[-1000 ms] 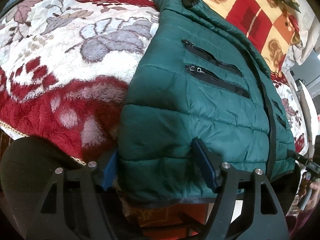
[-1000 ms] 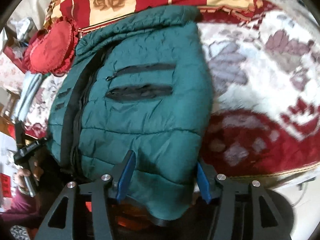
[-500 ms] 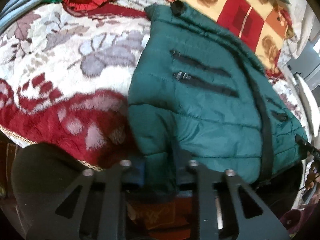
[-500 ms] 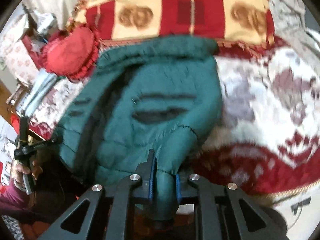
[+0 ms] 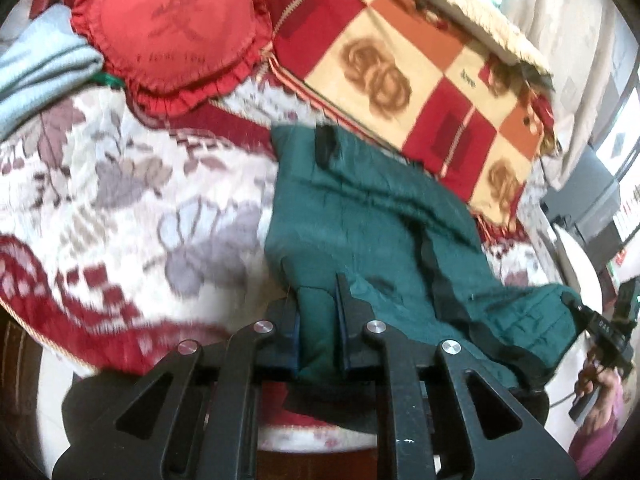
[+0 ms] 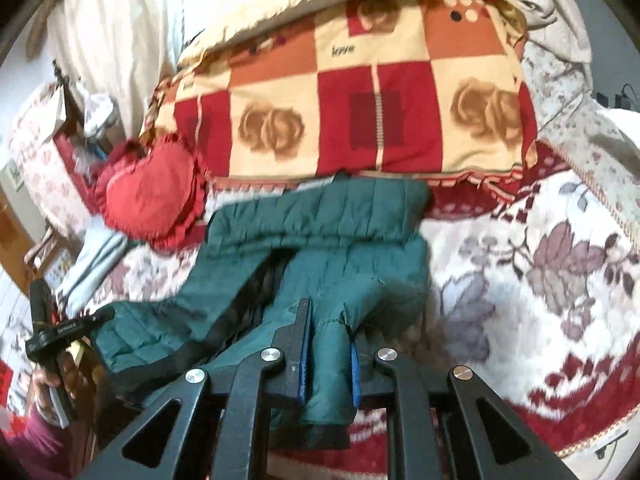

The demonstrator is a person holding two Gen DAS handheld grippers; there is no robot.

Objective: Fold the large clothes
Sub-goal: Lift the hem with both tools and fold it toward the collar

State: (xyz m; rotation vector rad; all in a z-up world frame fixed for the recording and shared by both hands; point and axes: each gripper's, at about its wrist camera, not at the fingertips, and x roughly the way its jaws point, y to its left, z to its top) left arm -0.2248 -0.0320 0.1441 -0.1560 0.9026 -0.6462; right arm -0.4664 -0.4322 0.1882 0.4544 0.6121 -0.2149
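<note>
The jaws of both grippers are clamped on the bottom hem of a dark green quilted jacket (image 5: 360,216), each pinching a thick fold of padded cloth. The left gripper (image 5: 318,300) has just been closing, and a wad of the hem now fills the narrow gap between its blue pads. The right gripper (image 6: 326,320) has likewise just been closing on its own bunch of hem, which bulges out below the pads.

The jacket (image 6: 320,240) lies on a bed covered by a floral blanket (image 5: 120,200) in cream, grey and dark red. Its collar end is at the far side, touching a checked quilt (image 6: 340,100) of red, orange and cream squares with brown rose prints. Its near end is drawn up off the blanket at the bed's near edge, sagging between the two grips. A black zipper band runs down its front.

A red heart-shaped cushion (image 5: 172,36) with a frilled rim lies beside the collar, against the quilt, with a pale blue folded cloth (image 5: 36,72) just beside it. A hand (image 6: 60,376) in a dark pink sleeve grips the left gripper's handle.
</note>
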